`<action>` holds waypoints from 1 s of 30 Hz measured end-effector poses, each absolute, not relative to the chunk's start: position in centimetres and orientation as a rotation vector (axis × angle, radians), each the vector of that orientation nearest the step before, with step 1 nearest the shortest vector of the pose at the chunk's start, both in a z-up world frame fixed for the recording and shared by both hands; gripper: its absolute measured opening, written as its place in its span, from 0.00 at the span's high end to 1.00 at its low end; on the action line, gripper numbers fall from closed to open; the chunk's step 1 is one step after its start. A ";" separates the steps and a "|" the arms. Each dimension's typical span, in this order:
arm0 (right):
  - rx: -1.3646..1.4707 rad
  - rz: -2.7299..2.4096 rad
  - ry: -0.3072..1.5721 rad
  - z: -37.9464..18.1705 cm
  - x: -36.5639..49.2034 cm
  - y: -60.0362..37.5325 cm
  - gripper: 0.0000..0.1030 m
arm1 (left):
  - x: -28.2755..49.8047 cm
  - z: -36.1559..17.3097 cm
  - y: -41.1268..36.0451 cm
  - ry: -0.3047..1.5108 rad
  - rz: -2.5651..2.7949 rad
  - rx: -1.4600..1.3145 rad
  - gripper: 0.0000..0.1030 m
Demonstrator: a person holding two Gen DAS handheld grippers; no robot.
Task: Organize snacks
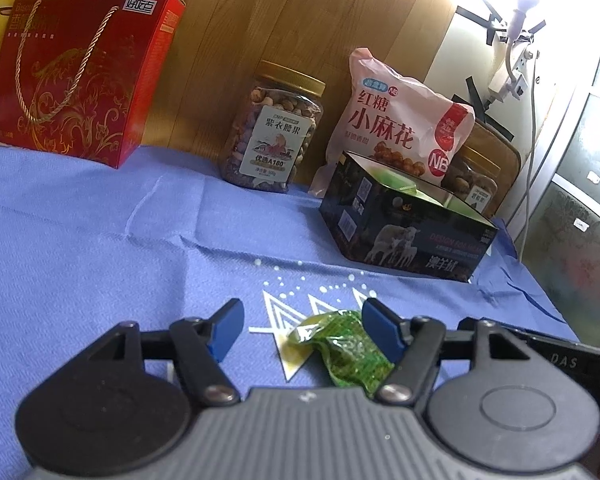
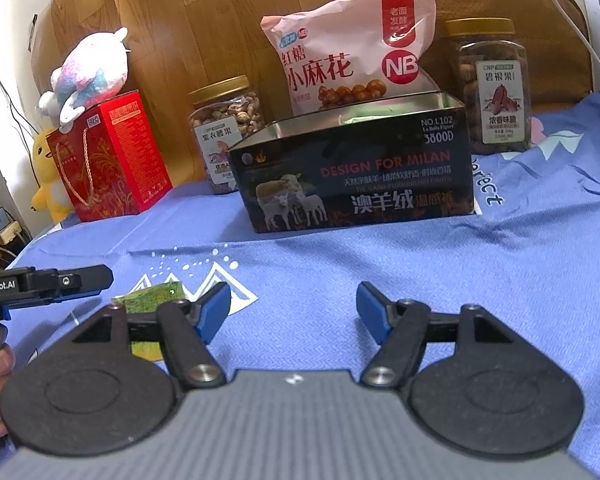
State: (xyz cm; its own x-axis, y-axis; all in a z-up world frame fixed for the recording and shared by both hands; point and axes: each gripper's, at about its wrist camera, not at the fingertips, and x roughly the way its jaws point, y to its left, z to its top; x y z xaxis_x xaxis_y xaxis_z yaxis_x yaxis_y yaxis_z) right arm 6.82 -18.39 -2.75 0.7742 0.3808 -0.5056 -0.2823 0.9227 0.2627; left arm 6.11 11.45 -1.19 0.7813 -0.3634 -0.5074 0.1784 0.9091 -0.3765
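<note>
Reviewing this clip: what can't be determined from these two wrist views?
- Contents of the black tin: its front wall hides them in the right wrist view; the left shows only green scraps.
- Green snack packet: its print is too small, and the left gripper hides its near end.
- Pecan jar: the tin hides most of it in the left wrist view.

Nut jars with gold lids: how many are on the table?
2. One jar stands between the red gift box and the pink snack bag; the other jar stands right of that bag, behind the black tin. More may be hidden.
</note>
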 end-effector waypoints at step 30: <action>0.171 0.363 0.577 -2.7 6.6 -18.4 0.30 | 6.1 -1.2 11.3 0.610 -0.297 -0.315 0.34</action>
